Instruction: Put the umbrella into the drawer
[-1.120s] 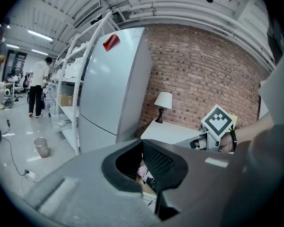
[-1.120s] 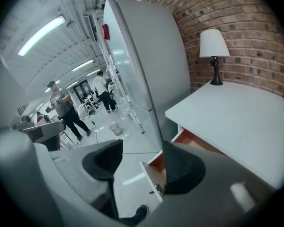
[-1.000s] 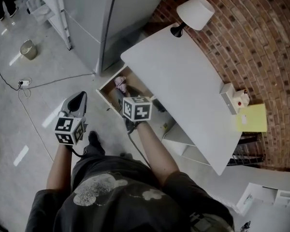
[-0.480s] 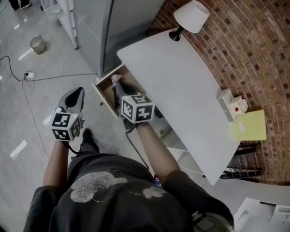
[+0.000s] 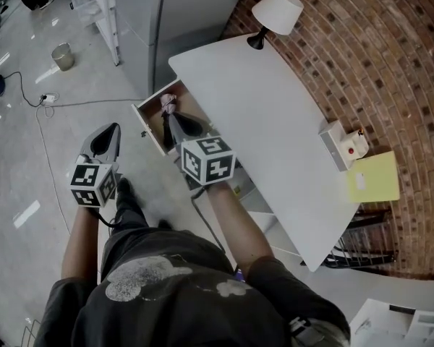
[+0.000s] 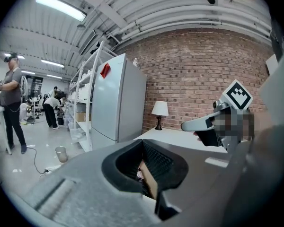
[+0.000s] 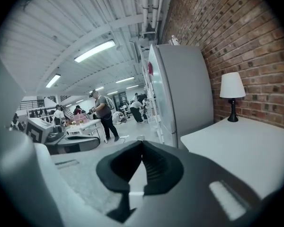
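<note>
From the head view, the umbrella [image 5: 175, 121] lies inside the open drawer [image 5: 149, 131] under the white desk [image 5: 275, 136].

In the left gripper view, the left gripper [image 6: 142, 144] has its jaws together and holds nothing.

In the right gripper view, the right gripper [image 7: 141, 145] is closed and empty too.

No readable text, brand or number anywhere. Marker cube [image 5: 92, 184] on left tool [image 5: 110, 130] and marker cube [image 5: 210, 161] on right tool [image 7: 142, 143] show black-and-white square codes only, no letters. Red sticker [image 6: 105, 70] on fridge [image 6: 118, 98]: too small to read. White label on yellow sheet [image 5: 375, 178]: illegible.
</note>
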Tool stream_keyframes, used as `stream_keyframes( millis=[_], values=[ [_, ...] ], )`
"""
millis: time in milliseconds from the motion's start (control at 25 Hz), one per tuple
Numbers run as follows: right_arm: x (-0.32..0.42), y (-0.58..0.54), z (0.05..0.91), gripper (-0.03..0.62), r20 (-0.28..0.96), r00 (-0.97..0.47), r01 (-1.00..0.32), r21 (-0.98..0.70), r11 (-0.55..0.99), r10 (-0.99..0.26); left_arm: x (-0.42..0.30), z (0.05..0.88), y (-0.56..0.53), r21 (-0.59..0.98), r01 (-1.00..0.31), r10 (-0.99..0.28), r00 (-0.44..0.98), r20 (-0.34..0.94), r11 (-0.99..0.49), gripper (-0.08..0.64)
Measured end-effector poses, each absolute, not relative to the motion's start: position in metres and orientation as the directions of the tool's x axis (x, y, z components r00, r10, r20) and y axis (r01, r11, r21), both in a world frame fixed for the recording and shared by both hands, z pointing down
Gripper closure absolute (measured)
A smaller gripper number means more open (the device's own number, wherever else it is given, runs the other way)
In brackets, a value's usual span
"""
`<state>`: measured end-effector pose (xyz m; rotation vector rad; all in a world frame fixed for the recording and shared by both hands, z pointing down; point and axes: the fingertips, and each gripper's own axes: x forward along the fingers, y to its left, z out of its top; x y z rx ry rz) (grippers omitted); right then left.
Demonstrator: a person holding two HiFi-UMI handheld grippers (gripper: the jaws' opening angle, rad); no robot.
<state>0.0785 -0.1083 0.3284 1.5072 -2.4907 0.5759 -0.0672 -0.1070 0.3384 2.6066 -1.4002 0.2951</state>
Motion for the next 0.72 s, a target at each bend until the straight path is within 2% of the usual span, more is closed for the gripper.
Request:
stream_keyframes(
  millis=[280, 720],
  values=[
    [0.099, -0.051, 0.332, 0.588, 0.333, -0.483, -0.874, -0.229, 0.427, -0.810, -0.062, 0.341, -0.049, 0.060, -0.854, -0.812, 0.512, 0.279, -0.518, 0.549],
    [0.106, -0.031, 0.334, 0.588, 0.328, -0.488, -0.871, -0.238, 0.429, -0.809, -0.065, 0.338, -0.017, 0.042, -0.869, -0.828, 0.483, 0.284, -0.493, 0.549]
  ],
)
